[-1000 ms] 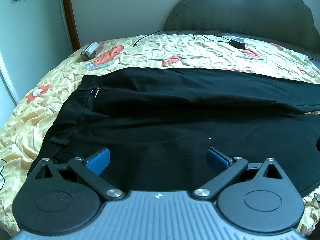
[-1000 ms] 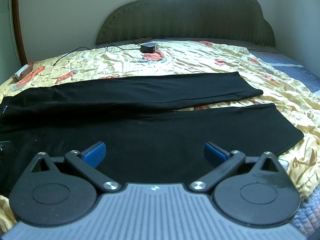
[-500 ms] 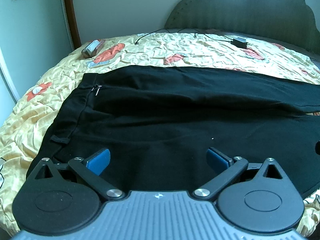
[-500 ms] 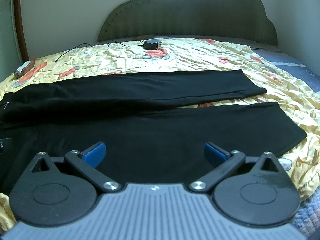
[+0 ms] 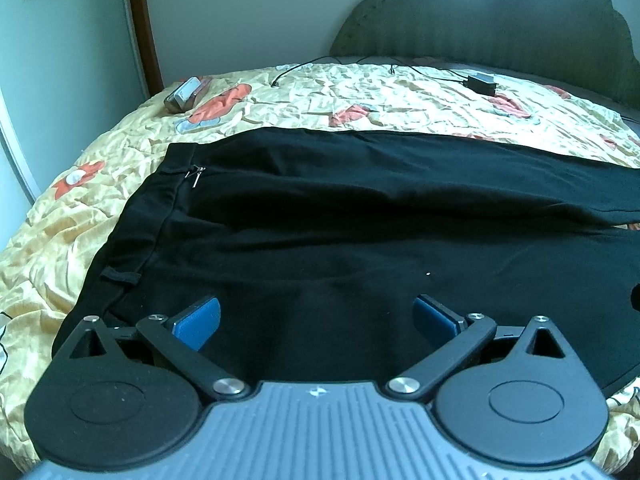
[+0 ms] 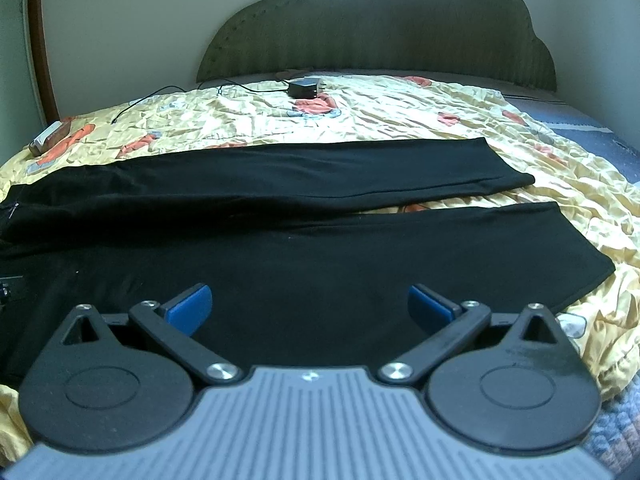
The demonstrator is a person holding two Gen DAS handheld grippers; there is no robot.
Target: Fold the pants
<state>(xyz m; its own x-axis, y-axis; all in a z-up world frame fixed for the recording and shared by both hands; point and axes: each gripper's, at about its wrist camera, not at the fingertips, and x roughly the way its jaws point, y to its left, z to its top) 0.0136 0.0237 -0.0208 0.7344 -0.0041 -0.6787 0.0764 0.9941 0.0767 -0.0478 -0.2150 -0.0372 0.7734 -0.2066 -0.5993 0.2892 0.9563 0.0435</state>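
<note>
Black pants (image 5: 340, 232) lie flat across the bed, waistband with zipper (image 5: 194, 176) at the left and both legs running right. In the right wrist view the pants (image 6: 320, 264) show two leg ends at the right, slightly apart. My left gripper (image 5: 316, 320) is open above the near edge of the seat area, holding nothing. My right gripper (image 6: 308, 306) is open above the near leg, holding nothing.
A yellow flowered bedspread (image 5: 360, 92) covers the bed, with a dark headboard (image 6: 376, 24) behind. A black charger with cable (image 6: 305, 88) lies near the headboard. A small boxy object (image 5: 182, 94) sits at the far left edge.
Both views have shifted downward a little, as if the grippers tilted up or pulled back. The pants have not moved. Both grippers stay open.
</note>
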